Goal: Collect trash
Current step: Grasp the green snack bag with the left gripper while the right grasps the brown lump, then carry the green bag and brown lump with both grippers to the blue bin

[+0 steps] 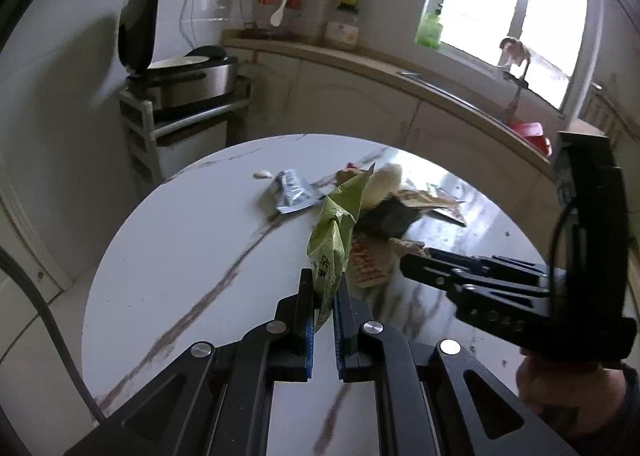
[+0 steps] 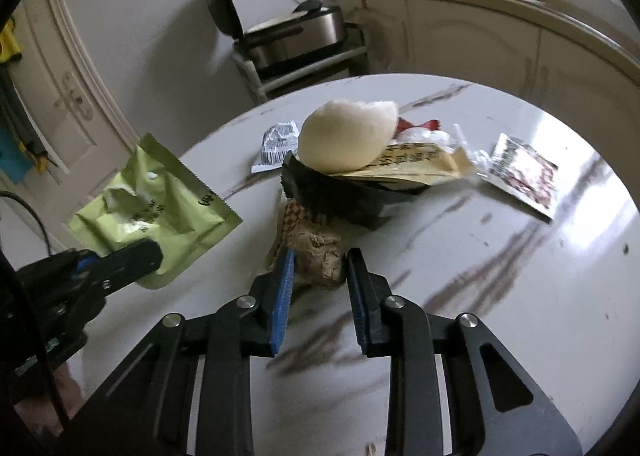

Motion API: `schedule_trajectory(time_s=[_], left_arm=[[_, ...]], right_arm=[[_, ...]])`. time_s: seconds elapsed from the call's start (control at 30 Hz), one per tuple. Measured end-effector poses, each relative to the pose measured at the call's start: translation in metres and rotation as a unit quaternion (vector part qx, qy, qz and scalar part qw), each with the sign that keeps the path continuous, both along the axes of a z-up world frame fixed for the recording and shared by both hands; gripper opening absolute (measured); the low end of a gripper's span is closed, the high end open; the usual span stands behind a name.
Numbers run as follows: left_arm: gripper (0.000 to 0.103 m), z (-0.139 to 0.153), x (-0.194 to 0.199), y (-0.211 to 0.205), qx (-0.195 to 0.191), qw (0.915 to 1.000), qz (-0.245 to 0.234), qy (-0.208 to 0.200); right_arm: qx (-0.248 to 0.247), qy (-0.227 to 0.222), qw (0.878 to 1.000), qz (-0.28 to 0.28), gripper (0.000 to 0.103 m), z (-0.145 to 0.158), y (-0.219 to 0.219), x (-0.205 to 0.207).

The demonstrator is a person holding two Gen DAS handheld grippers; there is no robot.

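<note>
Currently the left claw [image 1: 323, 290] grips a green wrapper [image 1: 334, 232] above the round tabletop [image 1: 168, 256]; the right claw [image 2: 320, 276] stands open around a brown crumpled scrap [image 2: 322, 256] near the tabletop's middle.

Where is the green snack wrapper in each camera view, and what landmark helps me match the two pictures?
Left wrist: green wrapper at centre, rising from the left hand-held gripper pinching it.
Right wrist: at lower left, held above the table edge.
Shared landmark: the open-lidded cooker on its rack by the wall.
</note>
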State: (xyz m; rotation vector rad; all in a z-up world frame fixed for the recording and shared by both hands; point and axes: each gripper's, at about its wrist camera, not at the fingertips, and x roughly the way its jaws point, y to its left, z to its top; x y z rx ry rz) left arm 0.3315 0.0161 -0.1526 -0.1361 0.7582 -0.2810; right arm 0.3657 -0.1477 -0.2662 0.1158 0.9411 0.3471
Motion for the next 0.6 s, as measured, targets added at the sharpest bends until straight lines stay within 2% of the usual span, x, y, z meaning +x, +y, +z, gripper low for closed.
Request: schedule_trajectory(time_s=[0.3, 0.6], left_arm=[[0.004, 0.034, -0.032, -0.048, 0.006, 0.9985, -0.040, -0.037], [0.004, 0.060, -0.057, -0.139, 0.013, 0.9895, -0.125, -0.072]], right_arm=[[0.036, -0.060, 0.997, -0.031, 0.025, 0.050, -0.054, -0.052], [0.045, -0.127, 0.985, -0.106, 0.025, 0.100, -0.144, -0.119]])
